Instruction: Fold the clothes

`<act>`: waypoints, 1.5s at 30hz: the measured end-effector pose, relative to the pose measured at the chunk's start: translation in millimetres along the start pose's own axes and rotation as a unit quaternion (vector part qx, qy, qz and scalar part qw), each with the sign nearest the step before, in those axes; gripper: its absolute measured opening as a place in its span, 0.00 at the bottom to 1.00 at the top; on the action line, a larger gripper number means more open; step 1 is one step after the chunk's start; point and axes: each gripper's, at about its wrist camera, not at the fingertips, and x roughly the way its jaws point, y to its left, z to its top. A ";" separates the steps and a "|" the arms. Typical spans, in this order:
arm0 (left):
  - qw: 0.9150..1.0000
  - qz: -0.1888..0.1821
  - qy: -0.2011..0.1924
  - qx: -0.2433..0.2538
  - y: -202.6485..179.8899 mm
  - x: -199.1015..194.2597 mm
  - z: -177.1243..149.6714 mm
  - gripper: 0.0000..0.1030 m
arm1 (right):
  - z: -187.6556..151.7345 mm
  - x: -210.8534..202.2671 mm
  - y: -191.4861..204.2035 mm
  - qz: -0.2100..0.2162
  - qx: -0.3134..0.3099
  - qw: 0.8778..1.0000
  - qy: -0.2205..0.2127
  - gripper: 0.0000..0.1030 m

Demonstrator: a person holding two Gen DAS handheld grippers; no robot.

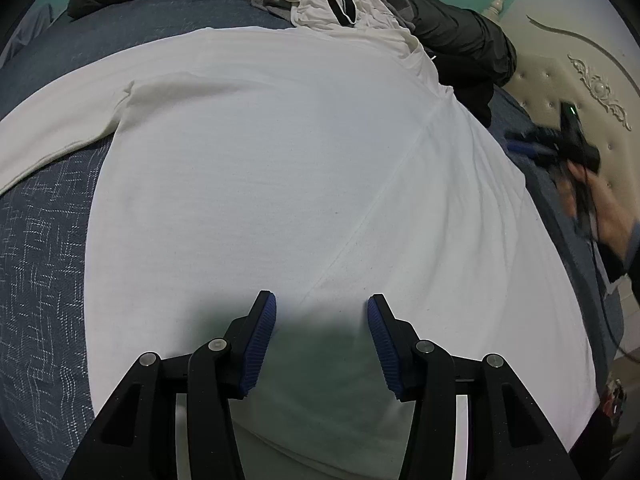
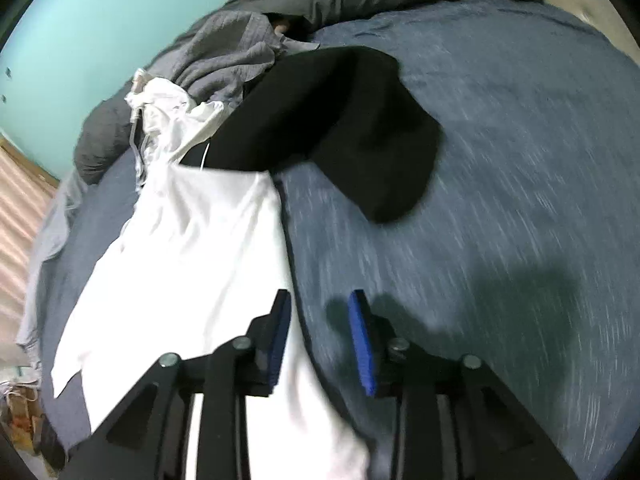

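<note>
A white long-sleeved shirt [image 1: 260, 160] lies spread flat on the blue bedspread [image 1: 40, 240], one sleeve reaching out to the left. My left gripper [image 1: 322, 304] hovers over the shirt's near part, open, its blue pads apart with only flat cloth beneath them. In the right wrist view the shirt's edge [image 2: 192, 240] runs under the left finger of my right gripper [image 2: 320, 300], which is open and holds nothing. The left wrist view shows the right gripper [image 1: 520, 146] blurred at the shirt's right side, held by a hand [image 1: 608, 216].
A black garment [image 2: 340, 132] lies on the bedspread [image 2: 500, 160] just beyond the shirt. Behind it are a crumpled grey garment [image 2: 228, 52], a crumpled white one [image 1: 320, 0] and a dark jacket [image 1: 460, 32]. A cream tufted headboard [image 1: 580, 88] stands at the right.
</note>
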 end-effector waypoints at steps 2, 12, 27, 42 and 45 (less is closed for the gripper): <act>1.000 0.001 0.000 -0.002 -0.8 0.6 0.6 0.50 | -16.8 -5.3 -10.1 0.015 0.009 1.000 0.005 0.34; 1.000 0.000 0.000 -0.009 -2.8 0.2 1.1 0.51 | -60.5 -16.7 -22.4 0.046 0.026 0.999 -0.005 0.07; 1.000 -0.005 0.003 -0.011 2.9 -3.6 1.0 0.51 | -59.5 -15.9 -39.1 0.015 0.078 0.997 -0.025 0.10; 0.999 -0.013 -0.028 -0.028 17.3 -54.7 -14.2 0.51 | -170.6 -88.3 60.6 0.045 0.057 0.990 -0.121 0.31; 0.999 -0.017 -0.027 -0.031 18.4 -60.7 -24.5 0.51 | -198.4 -85.3 91.8 0.080 0.049 0.989 -0.116 0.31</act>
